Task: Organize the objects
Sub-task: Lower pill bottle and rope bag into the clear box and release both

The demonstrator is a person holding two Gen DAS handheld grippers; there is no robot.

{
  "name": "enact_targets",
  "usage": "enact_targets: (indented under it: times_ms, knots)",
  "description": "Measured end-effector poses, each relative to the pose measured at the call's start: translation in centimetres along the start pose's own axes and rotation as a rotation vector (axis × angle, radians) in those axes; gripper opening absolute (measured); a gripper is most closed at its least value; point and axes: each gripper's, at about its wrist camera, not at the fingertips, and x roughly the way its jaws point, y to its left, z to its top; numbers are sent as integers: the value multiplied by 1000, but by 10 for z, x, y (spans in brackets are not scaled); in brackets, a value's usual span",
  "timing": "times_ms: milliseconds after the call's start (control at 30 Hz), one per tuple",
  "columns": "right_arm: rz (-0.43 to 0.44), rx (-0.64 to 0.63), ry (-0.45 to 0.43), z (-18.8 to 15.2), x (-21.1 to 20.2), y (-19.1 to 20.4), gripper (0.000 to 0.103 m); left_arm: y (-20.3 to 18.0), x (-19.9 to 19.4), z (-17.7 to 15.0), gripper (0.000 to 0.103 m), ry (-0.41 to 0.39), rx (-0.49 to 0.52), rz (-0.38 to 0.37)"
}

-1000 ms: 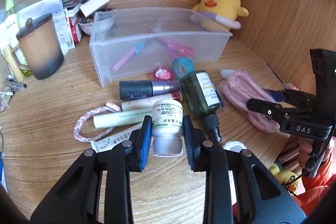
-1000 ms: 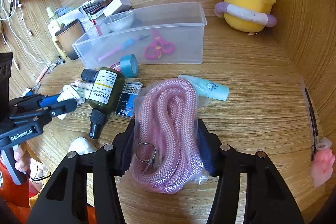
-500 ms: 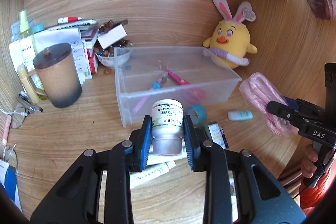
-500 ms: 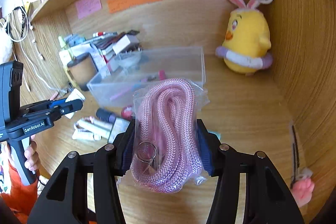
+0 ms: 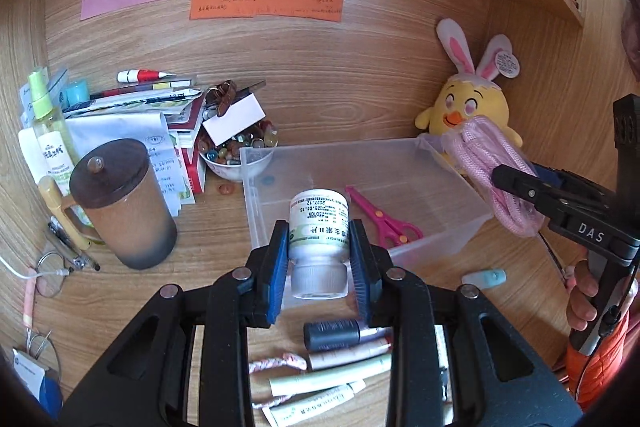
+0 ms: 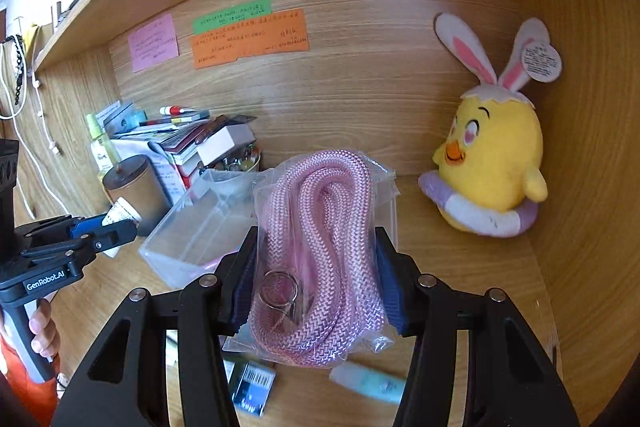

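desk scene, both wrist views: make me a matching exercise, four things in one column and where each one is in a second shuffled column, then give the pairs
Things:
1. white pill bottle
2. bagged pink rope
3. pink scissors
4. yellow chick plush

Places:
A. lying inside the clear plastic bin
B. sitting on the desk in the back corner
C. clamped in the left gripper
D. clamped in the right gripper

Pairs: 1-C, 2-D, 3-A, 4-B
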Motion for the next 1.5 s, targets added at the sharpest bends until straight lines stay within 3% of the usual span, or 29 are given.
enact_targets:
  times_ms: [333, 700, 1033, 1200, 1267, 1433, 1500]
  knots:
    - [27, -33, 86, 17, 53, 8, 49, 2, 47, 15, 29, 96, 20, 8]
    - [-6, -80, 211, 1, 107, 8, 49, -7, 93, 11, 29, 216, 66, -3]
    - [-1, -89, 284, -10, 118, 10, 51, -16, 106, 9, 29, 254, 105, -6]
    - [15, -87, 270, -7, 104, 9, 51, -20, 99, 10, 30, 241, 117, -1]
    - [12, -96, 255, -6, 95, 9, 53, -22, 94, 12, 32, 233, 115, -10]
    - [18, -101, 210, -6, 67, 6, 65, -27, 72, 13, 64, 177, 104, 4]
    - [15, -101, 192, -9, 55, 3, 68, -28, 62, 11, 68, 159, 106, 8]
